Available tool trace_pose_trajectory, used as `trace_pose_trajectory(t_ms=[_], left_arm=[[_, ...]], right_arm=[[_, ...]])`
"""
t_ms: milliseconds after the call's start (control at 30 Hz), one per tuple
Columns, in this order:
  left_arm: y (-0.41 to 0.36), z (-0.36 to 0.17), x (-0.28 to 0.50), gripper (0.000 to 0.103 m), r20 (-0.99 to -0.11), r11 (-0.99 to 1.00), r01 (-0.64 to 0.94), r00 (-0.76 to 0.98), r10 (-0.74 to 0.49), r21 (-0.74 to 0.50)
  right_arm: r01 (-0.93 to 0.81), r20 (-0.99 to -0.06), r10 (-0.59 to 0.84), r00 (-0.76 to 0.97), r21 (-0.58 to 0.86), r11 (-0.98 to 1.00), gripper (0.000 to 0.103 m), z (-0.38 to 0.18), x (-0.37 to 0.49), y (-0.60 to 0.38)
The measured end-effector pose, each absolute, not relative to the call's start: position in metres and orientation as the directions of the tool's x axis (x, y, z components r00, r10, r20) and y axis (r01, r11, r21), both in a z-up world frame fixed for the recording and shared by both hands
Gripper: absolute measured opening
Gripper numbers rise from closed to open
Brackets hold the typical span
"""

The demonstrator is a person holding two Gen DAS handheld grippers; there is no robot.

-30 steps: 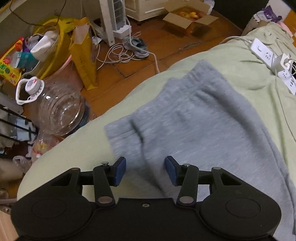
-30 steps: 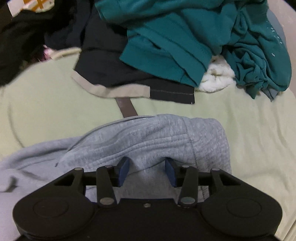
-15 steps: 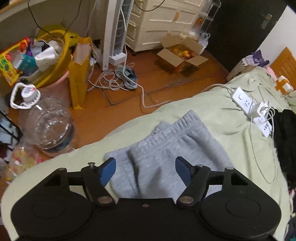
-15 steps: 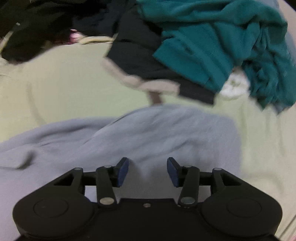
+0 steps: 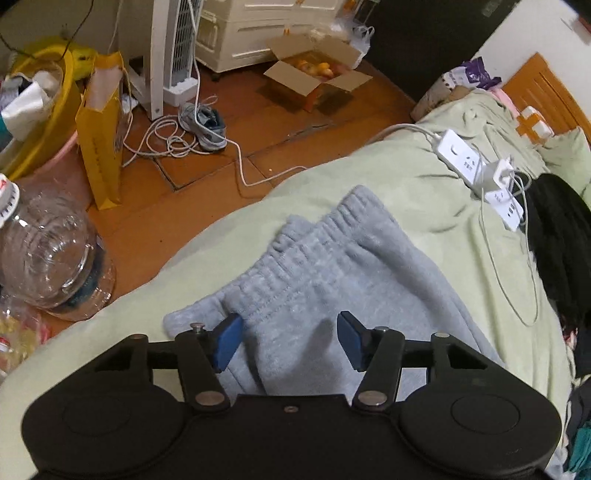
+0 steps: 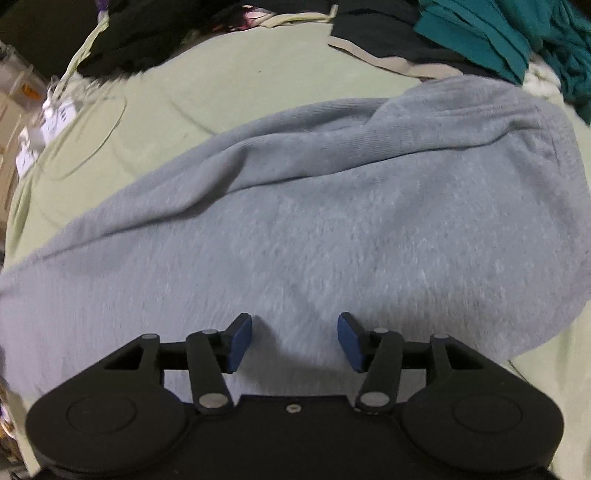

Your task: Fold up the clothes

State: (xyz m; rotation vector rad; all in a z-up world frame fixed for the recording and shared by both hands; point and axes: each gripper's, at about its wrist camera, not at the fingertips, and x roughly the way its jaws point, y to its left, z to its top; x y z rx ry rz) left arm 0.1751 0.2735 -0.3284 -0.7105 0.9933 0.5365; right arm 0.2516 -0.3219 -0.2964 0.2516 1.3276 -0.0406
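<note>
Grey sweatpants (image 5: 325, 273) lie folded over on the pale green bedspread (image 5: 388, 173), the ribbed cuffs pointing at the bed's edge. My left gripper (image 5: 290, 338) is open just above the cuff end, holding nothing. In the right wrist view the same grey sweatpants (image 6: 314, 221) spread wide across the bed. My right gripper (image 6: 293, 339) is open over their near part, empty.
White power strips with cables (image 5: 476, 166) lie on the bed beside black clothing (image 5: 554, 240). Teal and black garments (image 6: 480, 33) are piled at the far right. Past the bed edge the floor holds a large clear bottle (image 5: 48, 254), a yellow bag (image 5: 99, 133), and a cardboard box (image 5: 317, 77).
Both grippers have lifted back from the sweatpants and opened a little wider. The right view has swung left, so more of the grey cloth shows.
</note>
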Motion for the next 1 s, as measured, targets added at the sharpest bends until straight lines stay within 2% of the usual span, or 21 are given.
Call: trace_pose_trajectory(t_ms=[33,100,133,167,267,400,467,700,767,833,900,1000], left_arm=[[0.276,-0.331,0.175,0.044,-0.892,0.658,-0.699,0.443,0.09,-0.281],[0.281,-0.334,0.172,0.037,-0.891,0.65,-0.701,0.448,0.08,-0.294],[0.282,-0.333,0.169,0.024,-0.885,0.654,-0.694,0.46,0.079,-0.302],[0.283,-0.332,0.168,0.018,-0.883,0.658,-0.69,0.463,0.081,-0.301],[0.28,-0.31,0.16,0.013,-0.877,0.672,-0.678,0.472,0.089,-0.297],[0.275,-0.276,0.146,0.011,-0.863,0.702,-0.656,0.491,0.118,-0.277],[0.281,-0.264,0.136,0.012,-0.856,0.688,-0.665,0.502,0.124,-0.29],[0.285,-0.306,0.144,0.015,-0.905,0.722,-0.662,0.407,0.123,-0.199],[0.285,-0.324,0.152,0.022,-0.928,0.73,-0.666,0.351,0.128,-0.151],[0.282,-0.321,0.156,0.034,-0.923,0.763,-0.635,0.354,0.148,-0.121],[0.278,-0.318,0.16,0.037,-0.917,0.793,-0.602,0.361,0.168,-0.092],[0.276,-0.305,0.158,0.055,-0.9,0.815,-0.577,0.378,0.218,-0.045]], right_arm=[[0.172,-0.964,0.112,0.242,0.156,0.973,0.053,-0.295,0.251,-0.321],[0.185,-0.966,0.101,0.239,0.147,0.972,0.053,-0.292,0.248,-0.319],[0.212,-0.966,0.105,0.238,0.157,0.965,0.053,-0.291,0.247,-0.32],[0.252,-0.964,0.116,0.24,0.177,0.952,0.053,-0.29,0.247,-0.322],[0.326,-0.957,0.14,0.256,0.222,0.919,0.053,-0.287,0.245,-0.322],[0.267,-0.951,0.154,0.267,0.226,0.937,0.053,-0.272,0.252,-0.298],[0.215,-0.946,0.173,0.274,0.236,0.948,0.053,-0.264,0.254,-0.281],[0.148,-0.956,0.156,0.247,0.196,0.969,0.053,-0.26,0.252,-0.255],[0.145,-0.962,0.134,0.24,0.171,0.975,0.053,-0.26,0.249,-0.256],[0.154,-0.963,0.109,0.248,0.15,0.977,0.053,-0.258,0.246,-0.264],[0.169,-0.964,0.066,0.257,0.112,0.979,0.053,-0.255,0.243,-0.277],[0.21,-0.958,0.004,0.288,0.067,0.975,0.057,-0.249,0.24,-0.304]])
